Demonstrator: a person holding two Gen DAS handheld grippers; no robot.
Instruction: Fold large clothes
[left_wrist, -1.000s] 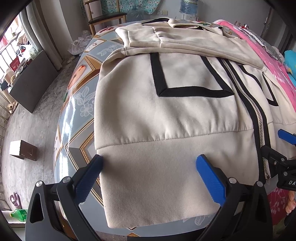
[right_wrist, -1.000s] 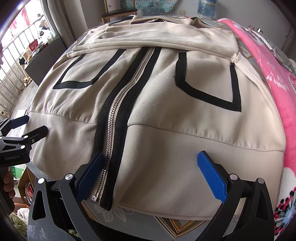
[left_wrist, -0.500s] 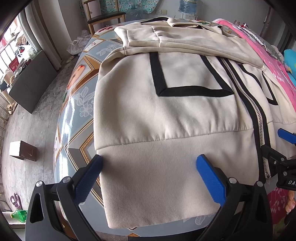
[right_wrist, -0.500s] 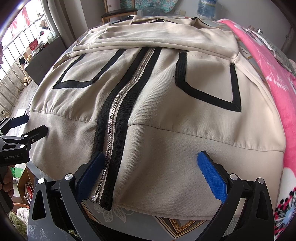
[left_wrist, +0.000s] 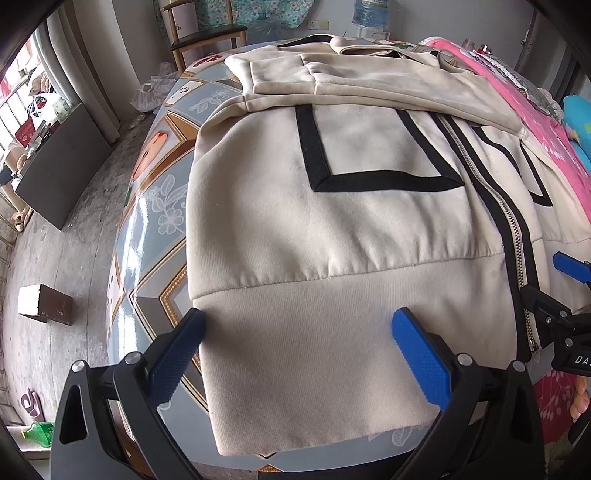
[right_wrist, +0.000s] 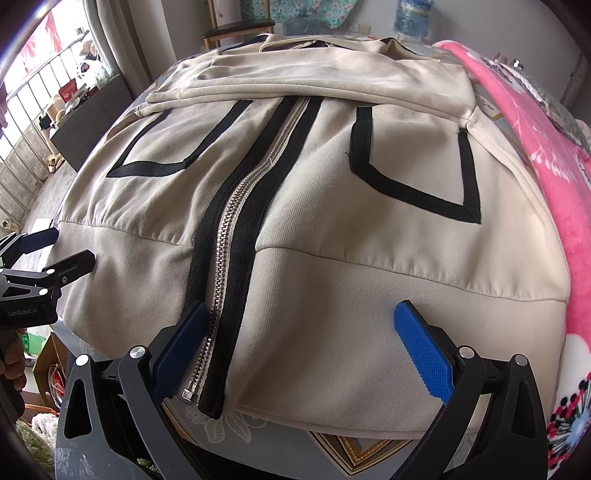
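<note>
**A:** Jacket (left_wrist: 351, 229), cream with black trim and a metal zipper (right_wrist: 251, 184): where does it lie at this point?

**B:** Flat on the desk (left_wrist: 147, 221), front side up and zipped shut, with its ribbed hem (right_wrist: 351, 332) at the near edge, nearest the two tools. A pink blanket (right_wrist: 546, 155) lies along its right side.

**A:** Has any folding been done?

**B:** Some, I would judge. Both sleeves (left_wrist: 332, 77) look to be laid across the chest at the far end, so the body reads as a plain rectangle. The collar end is partly hidden behind them, so I cannot say how neat that part is.

**A:** And the tools?

**B:** The left tool (left_wrist: 295, 354) has its jaws spread wide over the left half of the hem and grips nothing. The right tool (right_wrist: 295, 347) is also spread wide, over the right half, its left pad (right_wrist: 181, 350) just beside the zipper's bottom end. Neither one has cloth between its pads. Whether the pads touch the fabric or sit just above it, I cannot tell.

**A:** So what is left?

**B:** The main fold, by my reading. The hem has not been lifted, and the body lies at full length. Both tools seem placed to take the hem, one on each side of the zipper, and carry it toward the collar. After that perhaps another fold to make it compact.

**A:** Any worry?

**B:** The thick hem may slip if only the top layer is pinched.
</note>
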